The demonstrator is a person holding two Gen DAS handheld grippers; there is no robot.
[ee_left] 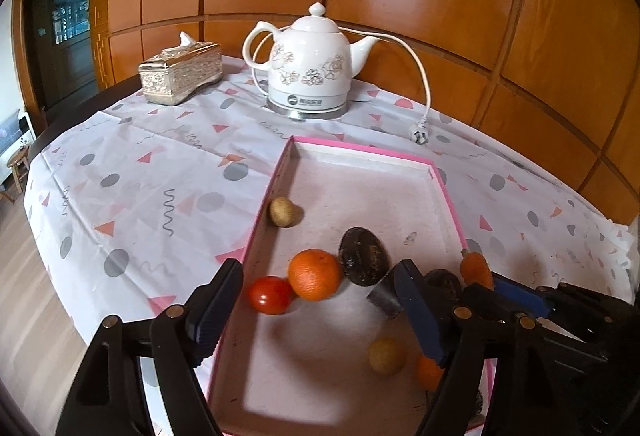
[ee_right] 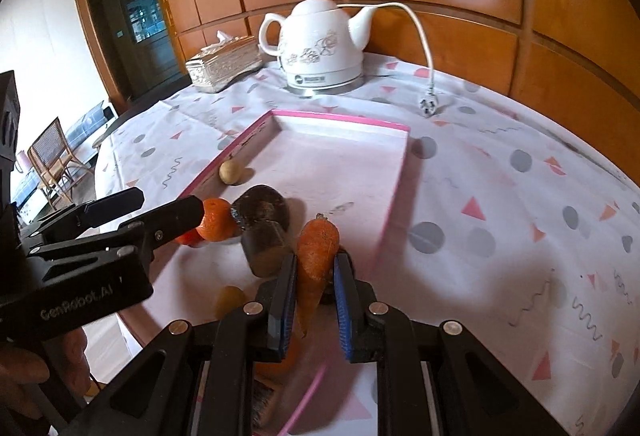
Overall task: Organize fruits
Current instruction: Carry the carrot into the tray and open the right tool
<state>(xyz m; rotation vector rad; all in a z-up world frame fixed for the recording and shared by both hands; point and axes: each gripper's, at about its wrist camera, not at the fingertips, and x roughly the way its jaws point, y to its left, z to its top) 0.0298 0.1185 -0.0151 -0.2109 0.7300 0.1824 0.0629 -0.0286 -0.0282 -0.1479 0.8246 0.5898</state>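
Note:
A pink-rimmed tray [ee_left: 282,171] [ee_right: 394,191] lies on the table and holds fruits: an orange [ee_left: 315,274] [ee_right: 216,220], a red tomato [ee_left: 270,295], a dark oval fruit [ee_left: 363,260] [ee_right: 262,213], a small tan fruit [ee_left: 281,211] [ee_right: 230,171], another tan fruit [ee_left: 386,356] and a second orange [ee_left: 428,372]. My left gripper [ee_left: 320,320] is open above the tray's near end, empty. My right gripper [ee_right: 314,300] is shut on a carrot [ee_right: 316,252] [ee_left: 476,270], held over the tray's right near corner.
A white electric kettle [ee_left: 312,67] [ee_right: 320,43] with a loose cord and plug [ee_left: 420,133] stands behind the tray. A silver tissue box [ee_left: 180,75] [ee_right: 224,65] sits at the back left. Wooden wall panels close the back. The patterned cloth covers the table.

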